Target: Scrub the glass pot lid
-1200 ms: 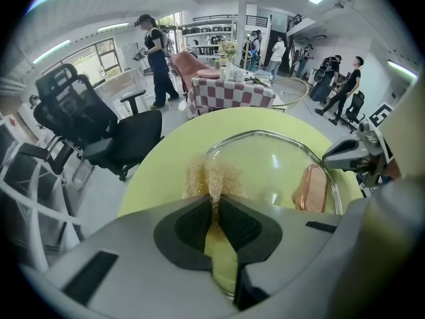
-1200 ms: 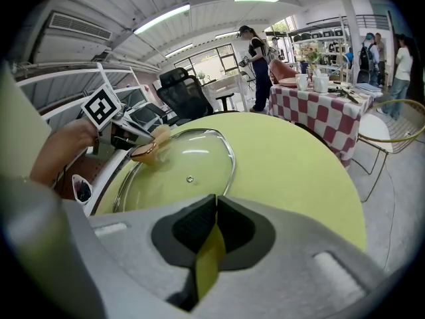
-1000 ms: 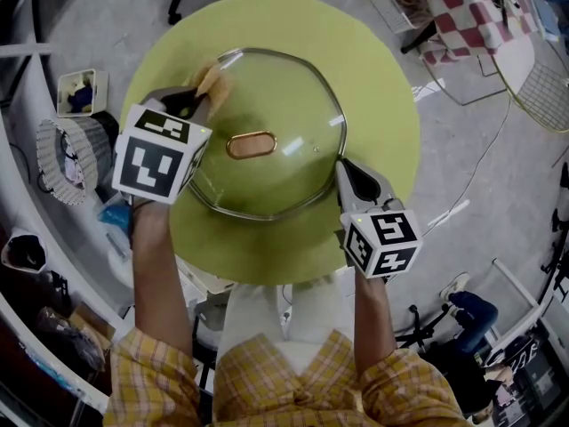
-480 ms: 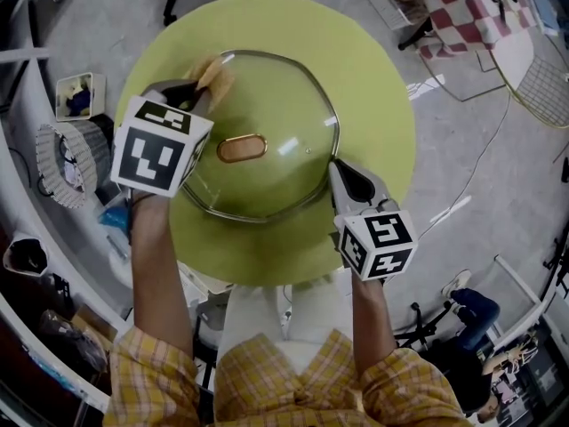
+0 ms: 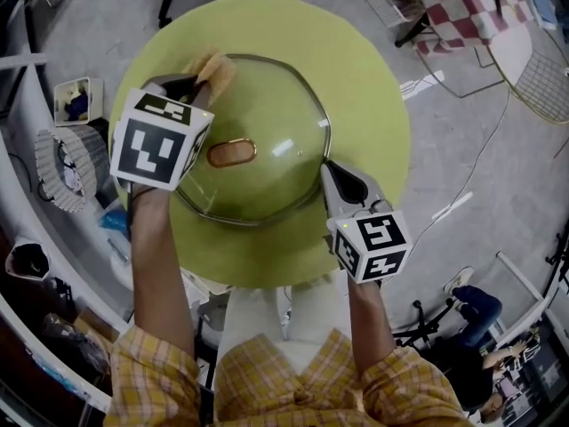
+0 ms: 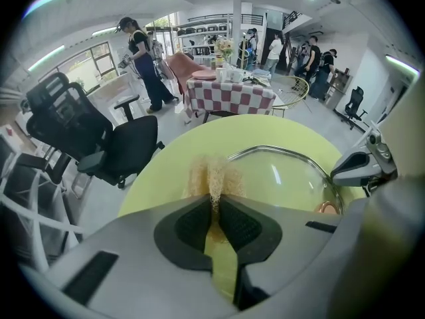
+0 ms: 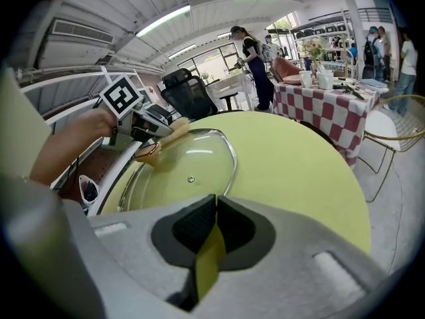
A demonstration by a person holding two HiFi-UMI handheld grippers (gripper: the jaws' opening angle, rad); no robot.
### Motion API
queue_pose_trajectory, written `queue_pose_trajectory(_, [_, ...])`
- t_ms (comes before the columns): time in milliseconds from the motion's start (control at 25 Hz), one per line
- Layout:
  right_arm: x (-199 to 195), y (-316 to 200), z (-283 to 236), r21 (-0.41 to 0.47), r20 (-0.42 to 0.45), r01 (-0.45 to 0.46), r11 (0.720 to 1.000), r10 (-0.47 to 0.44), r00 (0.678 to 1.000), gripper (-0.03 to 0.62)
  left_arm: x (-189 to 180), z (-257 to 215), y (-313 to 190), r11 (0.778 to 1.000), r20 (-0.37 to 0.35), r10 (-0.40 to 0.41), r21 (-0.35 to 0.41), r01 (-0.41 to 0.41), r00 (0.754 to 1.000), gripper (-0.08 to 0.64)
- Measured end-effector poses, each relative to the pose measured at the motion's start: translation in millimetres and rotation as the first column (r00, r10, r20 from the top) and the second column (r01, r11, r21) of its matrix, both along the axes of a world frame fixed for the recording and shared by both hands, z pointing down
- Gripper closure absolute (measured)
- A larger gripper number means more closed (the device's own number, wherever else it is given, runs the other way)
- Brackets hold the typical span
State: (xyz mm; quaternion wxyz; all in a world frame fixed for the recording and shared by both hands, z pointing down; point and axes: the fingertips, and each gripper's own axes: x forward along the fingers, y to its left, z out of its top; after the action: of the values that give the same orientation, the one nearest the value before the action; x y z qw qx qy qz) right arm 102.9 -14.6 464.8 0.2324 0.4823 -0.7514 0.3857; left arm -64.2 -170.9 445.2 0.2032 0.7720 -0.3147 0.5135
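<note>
Bright, even indoor light comes from long strip lamps (image 7: 163, 20) on the ceiling above the round table (image 5: 373, 105), so shadows on the table are faint and soft. White streaks of glare lie on the glass pot lid (image 5: 267, 105) at the table's middle. Strong fisheye distortion bends everything around the table, both gripper views have black corners, and the grey foreground nearest each lens is blurred.

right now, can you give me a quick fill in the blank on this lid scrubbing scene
The left gripper is shut on a tan ____.
The glass pot lid lies on a round yellow-green ____.
The right gripper pinches the lid's metal ____.
Missing: scrub pad; table; rim.
</note>
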Motion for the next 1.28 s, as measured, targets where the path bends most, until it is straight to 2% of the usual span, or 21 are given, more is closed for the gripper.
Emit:
queue_pose_trajectory(160, [0,0,0,0.002,0.005,0.001,1.0,-0.001,1.0,0.584,11,2,6,0.999,-0.004,0.023,-0.03,-0.024,1.0,0.526])
queue_pose_trajectory(1280, [2,-1,0,0.009,0.027,0.017,1.0,-0.017,0.999,0.583,50,1,6,0.996,-0.02,0.076,-0.04,-0.077,0.997,0.526])
